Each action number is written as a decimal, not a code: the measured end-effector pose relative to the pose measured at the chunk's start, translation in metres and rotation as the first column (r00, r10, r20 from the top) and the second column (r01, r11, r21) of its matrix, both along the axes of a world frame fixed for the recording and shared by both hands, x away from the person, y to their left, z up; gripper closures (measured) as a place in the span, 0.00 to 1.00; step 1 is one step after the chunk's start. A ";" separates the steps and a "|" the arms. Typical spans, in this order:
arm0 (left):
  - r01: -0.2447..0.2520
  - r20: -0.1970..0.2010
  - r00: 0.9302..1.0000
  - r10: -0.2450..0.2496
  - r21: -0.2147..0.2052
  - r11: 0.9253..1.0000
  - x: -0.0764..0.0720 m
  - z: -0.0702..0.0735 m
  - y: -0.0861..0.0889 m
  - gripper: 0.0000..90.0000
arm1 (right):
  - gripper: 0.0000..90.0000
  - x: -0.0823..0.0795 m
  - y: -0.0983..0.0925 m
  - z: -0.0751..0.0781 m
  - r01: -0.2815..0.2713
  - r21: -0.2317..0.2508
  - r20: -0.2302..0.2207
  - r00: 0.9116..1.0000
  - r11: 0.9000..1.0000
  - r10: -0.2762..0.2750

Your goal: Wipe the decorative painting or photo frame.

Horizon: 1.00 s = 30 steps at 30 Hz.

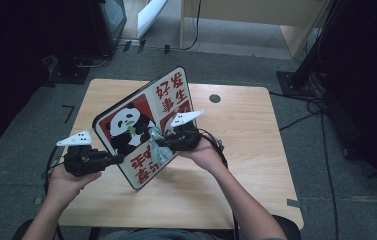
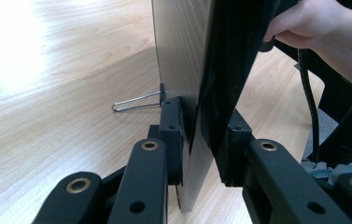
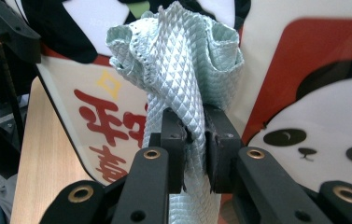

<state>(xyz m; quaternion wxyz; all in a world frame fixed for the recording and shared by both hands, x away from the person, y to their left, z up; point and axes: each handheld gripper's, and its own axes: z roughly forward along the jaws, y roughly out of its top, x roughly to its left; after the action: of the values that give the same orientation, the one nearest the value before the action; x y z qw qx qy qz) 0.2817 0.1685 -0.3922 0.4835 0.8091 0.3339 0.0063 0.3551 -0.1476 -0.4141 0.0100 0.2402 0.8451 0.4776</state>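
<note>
The left tongs (image 1: 117, 159) clamp the edge of the flat panda-printed board (image 1: 141, 125), tilted above the wooden bench (image 1: 246, 150). The right tongs (image 3: 194, 140) pinch a crumpled pale-green quilted cloth (image 3: 183, 70) against its face; wiping seems underway, not finished.

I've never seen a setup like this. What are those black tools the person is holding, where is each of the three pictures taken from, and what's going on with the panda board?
There is no robot here: a person holds a hand-held two-jaw gripper in each hand. The high view looks down on the wooden table; the other two views come from cameras riding on each gripper.

The left gripper is shut on the edge of a panda picture board, holding it tilted up on the table. The left gripper view shows that edge between the jaws and a wire stand at the board's back.

The right gripper is shut on a pale green cloth, held up against the board's printed face, probably for wiping it.
</note>
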 end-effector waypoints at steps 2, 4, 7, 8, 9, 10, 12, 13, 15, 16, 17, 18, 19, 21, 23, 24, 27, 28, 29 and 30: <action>0.000 0.001 1.000 0.000 0.001 1.000 0.000 0.000 0.000 0.84 | 0.89 0.000 0.000 -0.001 0.001 -0.002 -0.003 1.000 1.000 -0.001; 0.000 0.001 1.000 0.000 0.002 1.000 0.000 0.000 0.000 0.84 | 0.88 -0.001 -0.001 -0.004 0.000 -0.006 -0.007 1.000 1.000 0.000; 0.002 0.000 1.000 -0.002 0.002 1.000 0.001 0.000 0.000 0.84 | 0.88 -0.001 -0.001 -0.008 -0.005 -0.012 0.000 1.000 1.000 0.005; 0.003 0.000 1.000 -0.003 0.002 1.000 0.001 0.000 0.000 0.84 | 0.88 -0.001 -0.002 -0.010 -0.008 -0.014 -0.006 1.000 1.000 0.007; 0.004 -0.001 1.000 -0.004 0.004 1.000 0.001 0.001 0.000 0.84 | 0.88 -0.002 -0.002 -0.011 -0.003 -0.016 -0.011 1.000 1.000 0.002; 0.005 -0.001 1.000 -0.005 0.004 1.000 0.001 0.001 0.000 0.84 | 0.88 -0.002 -0.002 -0.014 -0.001 -0.020 -0.021 1.000 1.000 0.000; 0.007 -0.003 1.000 -0.007 0.004 1.000 0.001 0.001 0.000 0.84 | 0.88 -0.003 -0.002 -0.015 -0.002 -0.023 -0.026 1.000 1.000 0.002; 0.008 -0.003 1.000 -0.008 0.005 1.000 0.002 0.001 0.000 0.84 | 0.88 -0.003 -0.003 -0.018 -0.002 -0.028 -0.030 1.000 1.000 0.001; 0.012 -0.003 1.000 -0.012 0.007 1.000 0.002 0.001 0.000 0.84 | 0.88 -0.003 -0.003 -0.019 -0.002 -0.031 -0.032 0.999 1.000 0.001; 0.013 -0.003 1.000 -0.013 0.007 1.000 0.002 0.001 0.000 0.84 | 0.88 -0.004 -0.003 -0.021 0.000 -0.039 -0.039 0.999 0.999 -0.001; 0.014 -0.004 1.000 -0.014 0.006 1.000 0.003 0.001 0.000 0.84 | 0.88 -0.004 -0.003 -0.022 0.000 -0.041 -0.035 0.999 0.999 -0.001; 0.014 -0.004 1.000 -0.014 0.006 1.000 0.003 0.001 0.000 0.84 | 0.88 -0.004 -0.003 -0.022 0.000 -0.041 -0.035 0.999 0.999 -0.001; 0.013 -0.004 1.000 -0.013 0.006 1.000 0.003 0.001 0.000 0.84 | 0.88 -0.004 -0.003 -0.023 -0.001 -0.044 -0.034 0.999 0.999 -0.001; 0.012 -0.005 1.000 -0.012 0.006 1.000 0.003 0.001 0.000 0.84 | 0.89 -0.005 -0.004 -0.027 -0.002 -0.050 -0.040 0.999 0.999 0.000; 0.014 -0.005 1.000 -0.014 0.006 1.000 0.004 0.001 0.000 0.84 | 0.89 -0.006 -0.004 -0.028 0.000 -0.051 -0.045 0.999 0.999 -0.002; 0.015 -0.004 1.000 -0.015 0.006 1.000 0.004 0.001 0.000 0.84 | 0.89 -0.006 -0.004 -0.030 0.000 -0.053 -0.048 0.999 0.999 -0.002; 0.017 -0.005 1.000 -0.017 0.006 1.000 0.004 0.001 -0.001 0.84 | 0.89 -0.008 -0.003 -0.035 0.005 -0.073 -0.065 0.998 0.997 -0.010; 0.017 -0.006 1.000 -0.017 0.006 1.000 0.004 0.001 -0.001 0.84 | 0.89 -0.009 -0.003 -0.037 0.007 -0.086 -0.073 0.997 0.996 -0.013; 0.018 -0.005 1.000 -0.018 0.006 1.000 0.004 0.001 0.000 0.84 | 0.89 -0.009 -0.002 -0.039 0.006 -0.090 -0.076 0.997 0.996 -0.013; 0.019 -0.005 1.000 -0.019 0.005 1.000 0.004 0.001 0.000 0.84 | 0.89 -0.010 -0.002 -0.041 0.007 -0.091 -0.081 0.997 0.996 -0.014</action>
<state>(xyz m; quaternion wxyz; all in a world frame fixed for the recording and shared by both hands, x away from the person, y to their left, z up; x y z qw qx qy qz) 0.2860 0.1682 -0.3912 0.4807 0.8134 0.3276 0.0006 0.3448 -0.1500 -0.4550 -0.0112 0.2634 0.8644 0.4282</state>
